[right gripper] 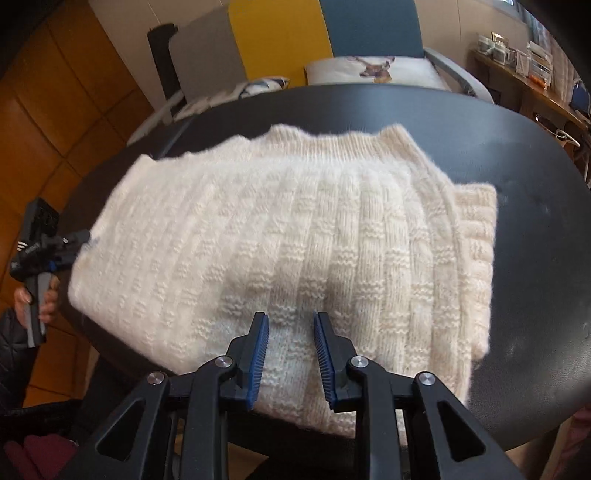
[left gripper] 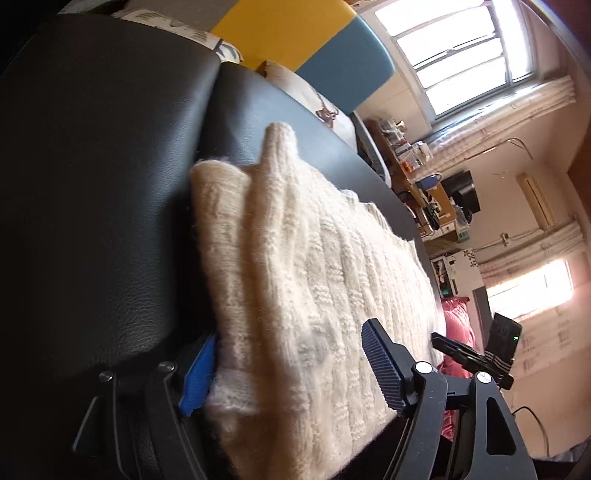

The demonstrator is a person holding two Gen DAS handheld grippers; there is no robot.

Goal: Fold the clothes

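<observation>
right claw (right gripper: pixel 290 354): seen nearest in right wrist view; blue pads narrowly parted, a fold of knit seen in the gap; whether the pads press on it cannot be told.
left claw (left gripper: pixel 291 363): jaws held wide, sweater edge lying between them, not pinched; left pad partly hidden by the knit.
left claw, far view (right gripper: pixel 79 240): tip seen at sweater's left edge, small and blurred; contact cannot be told.
hand (right gripper: pixel 46 304): wrapped on left claw's grey handle, cut off by dark sleeve.
sweater (right gripper: pixel 280 243): cream ribbed knit, folded flat in a rough rectangle on the surface; near hem hidden behind right claw, layers underneath not visible.
surface (right gripper: pixel 535 206): dark, round-edged; near rim cut off by frame.
chair (right gripper: pixel 369 29): blue back, beyond the surface, top cropped.
cushion (right gripper: pixel 373 70): white, with a print hard to make out.
shelf (right gripper: pixel 517 62): far right, cluttered, items not legible.
</observation>
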